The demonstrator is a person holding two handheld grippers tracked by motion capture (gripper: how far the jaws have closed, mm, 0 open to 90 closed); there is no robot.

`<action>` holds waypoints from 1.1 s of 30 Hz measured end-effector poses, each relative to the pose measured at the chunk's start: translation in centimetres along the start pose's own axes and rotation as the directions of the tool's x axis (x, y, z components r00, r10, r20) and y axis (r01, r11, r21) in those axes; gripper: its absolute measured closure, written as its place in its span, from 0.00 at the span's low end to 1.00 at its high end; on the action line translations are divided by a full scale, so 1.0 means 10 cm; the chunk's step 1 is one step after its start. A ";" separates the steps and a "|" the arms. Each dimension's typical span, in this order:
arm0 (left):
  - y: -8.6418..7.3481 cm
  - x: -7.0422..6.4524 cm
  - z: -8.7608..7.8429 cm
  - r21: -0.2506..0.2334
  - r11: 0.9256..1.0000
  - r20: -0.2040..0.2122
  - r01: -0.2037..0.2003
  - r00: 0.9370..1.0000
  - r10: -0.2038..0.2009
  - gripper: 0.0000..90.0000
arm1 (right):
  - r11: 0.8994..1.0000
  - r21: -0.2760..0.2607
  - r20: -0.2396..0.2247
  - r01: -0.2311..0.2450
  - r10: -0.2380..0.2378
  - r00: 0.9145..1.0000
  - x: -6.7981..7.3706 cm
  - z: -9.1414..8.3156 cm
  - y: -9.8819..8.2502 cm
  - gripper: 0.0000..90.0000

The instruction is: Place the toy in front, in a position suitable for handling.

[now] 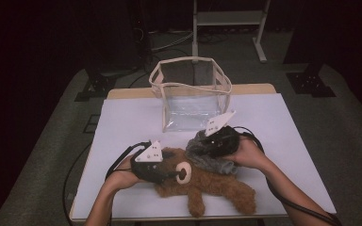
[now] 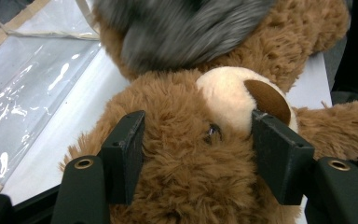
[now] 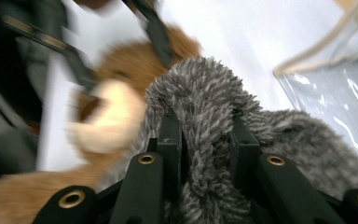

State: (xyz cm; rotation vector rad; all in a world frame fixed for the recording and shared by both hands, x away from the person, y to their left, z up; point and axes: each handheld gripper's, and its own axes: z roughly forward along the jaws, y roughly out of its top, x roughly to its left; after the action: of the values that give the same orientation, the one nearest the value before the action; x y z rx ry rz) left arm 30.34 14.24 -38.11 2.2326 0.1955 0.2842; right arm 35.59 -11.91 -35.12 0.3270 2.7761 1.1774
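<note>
High view: brown teddy bear [image 1: 207, 186] flat on white table [image 1: 273, 141], grey plush toy [image 1: 207, 150] against its back, clear bag [image 1: 191, 92] behind

Left gripper view: left gripper [image 2: 198, 161] clamped on bear's head

Right gripper view: right gripper [image 3: 205, 140] pinching grey fur; shallow tuft grip may slip when lifted toward bag

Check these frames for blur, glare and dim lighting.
High view: dim, dark surroundings, table readable. Left gripper view: brown teddy bear sharp, grey plush toy blurred, glare on clear bag. Right gripper view: left side motion-smeared, grey plush between the jaws fairly sharp.
</note>
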 end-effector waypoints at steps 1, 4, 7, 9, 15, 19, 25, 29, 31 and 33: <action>0.00 0.00 0.00 0.003 1.000 0.000 -0.003 1.000 0.003 0.43 | 1.000 0.012 -0.002 -0.004 0.004 1.000 -0.05 0.05 -0.02 0.79; -0.01 0.00 0.00 -0.004 1.000 0.003 0.009 1.000 -0.009 0.43 | 0.998 0.024 0.014 -0.064 0.064 0.998 -0.18 0.04 -0.13 0.79; -0.01 0.00 0.00 -0.007 1.000 -0.001 0.012 1.000 -0.012 0.43 | 0.992 0.032 0.051 -0.122 0.120 0.991 -0.32 -0.03 -0.30 0.79; -0.01 0.00 0.01 -0.008 1.000 -0.001 0.012 1.000 -0.012 0.43 | 0.986 0.025 0.060 -0.163 0.161 0.985 -0.40 -0.07 -0.42 0.79; 0.00 0.01 0.03 -0.010 1.000 0.005 0.010 1.000 -0.010 0.42 | 0.983 -0.031 0.054 -0.181 0.182 0.982 -0.34 -0.20 -0.45 0.79; 0.01 0.00 0.03 -0.001 1.000 0.003 0.007 1.000 -0.007 0.42 | 0.993 -0.038 0.028 -0.110 0.111 0.993 -0.21 -0.14 -0.25 0.79; 0.00 -0.01 0.02 -0.001 1.000 0.002 0.011 1.000 -0.011 0.42 | 0.997 -0.005 0.020 -0.074 0.074 0.997 -0.17 0.03 -0.18 0.79; -0.01 0.00 0.01 -0.004 1.000 0.002 0.012 1.000 -0.012 0.42 | 0.993 -0.007 0.034 -0.114 0.114 0.993 -0.24 -0.02 -0.27 0.79; -0.01 0.01 0.02 -0.010 1.000 0.004 0.017 1.000 -0.017 0.42 | 0.989 -0.014 0.054 -0.145 0.145 0.988 -0.30 -0.12 -0.41 0.79; -0.01 0.01 0.02 -0.016 1.000 0.005 0.025 1.000 -0.025 0.42 | 0.985 -0.026 0.061 -0.173 0.175 0.983 -0.32 -0.21 -0.52 0.79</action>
State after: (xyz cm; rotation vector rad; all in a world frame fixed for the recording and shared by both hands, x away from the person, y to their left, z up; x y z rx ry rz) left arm 30.46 14.18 -38.34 2.2132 0.2174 0.2658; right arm 37.55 -17.61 -37.34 0.6049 2.7251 1.2084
